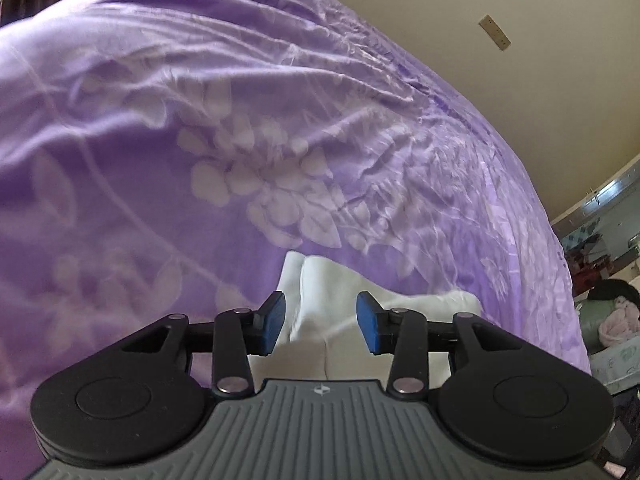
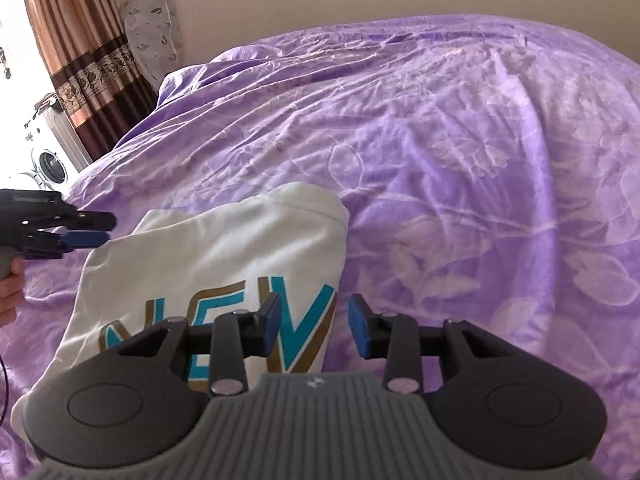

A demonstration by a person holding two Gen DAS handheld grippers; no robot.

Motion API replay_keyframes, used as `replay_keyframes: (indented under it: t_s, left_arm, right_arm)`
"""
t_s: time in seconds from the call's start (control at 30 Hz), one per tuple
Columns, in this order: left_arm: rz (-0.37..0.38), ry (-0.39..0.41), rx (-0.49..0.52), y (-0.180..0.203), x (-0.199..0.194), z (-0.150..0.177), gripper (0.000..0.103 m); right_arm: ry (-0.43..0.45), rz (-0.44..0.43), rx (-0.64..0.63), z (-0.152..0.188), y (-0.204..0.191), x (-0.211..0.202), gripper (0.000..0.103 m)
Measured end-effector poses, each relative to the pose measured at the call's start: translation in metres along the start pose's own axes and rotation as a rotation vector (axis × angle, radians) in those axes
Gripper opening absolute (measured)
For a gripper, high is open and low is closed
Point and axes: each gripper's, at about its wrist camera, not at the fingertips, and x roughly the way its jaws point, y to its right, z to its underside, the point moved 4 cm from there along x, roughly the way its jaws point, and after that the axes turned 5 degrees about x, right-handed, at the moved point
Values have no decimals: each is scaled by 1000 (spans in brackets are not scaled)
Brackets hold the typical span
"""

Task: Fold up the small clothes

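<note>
Hovering with its blue pads spread and nothing between them, the right gripper hangs just above the right-hand edge of the white cotton garment with teal and gold lettering, one pad over the print, the other over bare bedding. Over at the left rim of the right wrist view, the left gripper comes in side-on, its fingers parted and empty too, poised just off the garment's upper left corner, a hand behind it. From the left wrist view the same story: left gripper agape, white cloth lying beneath the gap, no pinch.

So the garment lies folded over on the purple floral bedspread, its far end rolled into a soft rounded fold, and both tools look free of it. My read: one fold has been laid down and the next grab is being lined up.

To do that well, each gripper should drop onto a real edge, catch every layer rather than the top sheet alone, and close firmly before lifting. Both sides ought to rise together, level, so the lettering stays square. Watch the bedspread: it is wrinkled and soft, and a pad that dives too deep could snag purple fabric along with white.
</note>
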Motion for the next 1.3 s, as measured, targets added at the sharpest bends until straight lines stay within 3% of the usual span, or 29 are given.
replay_keyframes:
  t_s: [0.07, 0.1, 0.13, 0.2, 0.33, 0.4, 0.5, 0.57, 0.63, 0.77, 0.8, 0.83, 1.0, 1.17, 1.3]
  left_arm:
    - [22, -7, -18, -4, 8, 0, 46]
    - [33, -14, -18, -5, 12, 0, 36]
    - [40, -15, -9, -4, 14, 1, 17]
    - [30, 27, 59, 5, 9, 2, 5]
    - [19, 123, 280, 32, -14, 0, 3]
    - [-80, 101, 369, 35, -5, 1, 2]
    - [-162, 52, 390, 23, 16, 7, 3]
    - [-164, 44, 348, 14, 23, 10, 5]
    - [-150, 59, 288, 6, 18, 9, 23]
    - [-115, 72, 173, -7, -10, -1, 35]
    - [-103, 66, 159, -9, -18, -2, 42]
    - [-90, 55, 148, -8, -23, -2, 52]
    - [34, -59, 59, -12, -38, 15, 81]
    - [37, -129, -26, -33, -30, 39, 84]
    - [66, -133, -121, -50, -12, 46, 84]
  right_arm:
    - [5, -8, 8, -1, 3, 6, 33]
    - [7, -13, 10, -1, 4, 9, 33]
    - [8, -17, 12, -2, 6, 13, 33]
    - [7, -19, 16, -3, 7, 17, 33]
    - [8, -28, 16, -2, 9, 24, 33]
    - [5, -26, 8, 0, 8, 28, 34]
    - [-4, -20, 12, 4, 8, 34, 35]
    - [-10, -18, 19, 6, 9, 35, 36]
    - [-9, -16, 14, 6, 10, 33, 37]
    - [3, -17, 18, 3, 12, 25, 41]
    - [4, -21, 25, 3, 12, 23, 44]
    - [5, -29, 31, 2, 12, 22, 48]
    - [2, -83, 62, 4, 8, 14, 62]
    - [-39, -144, 176, 9, 20, 18, 64]
    - [-82, -204, 281, 14, 29, 30, 64]
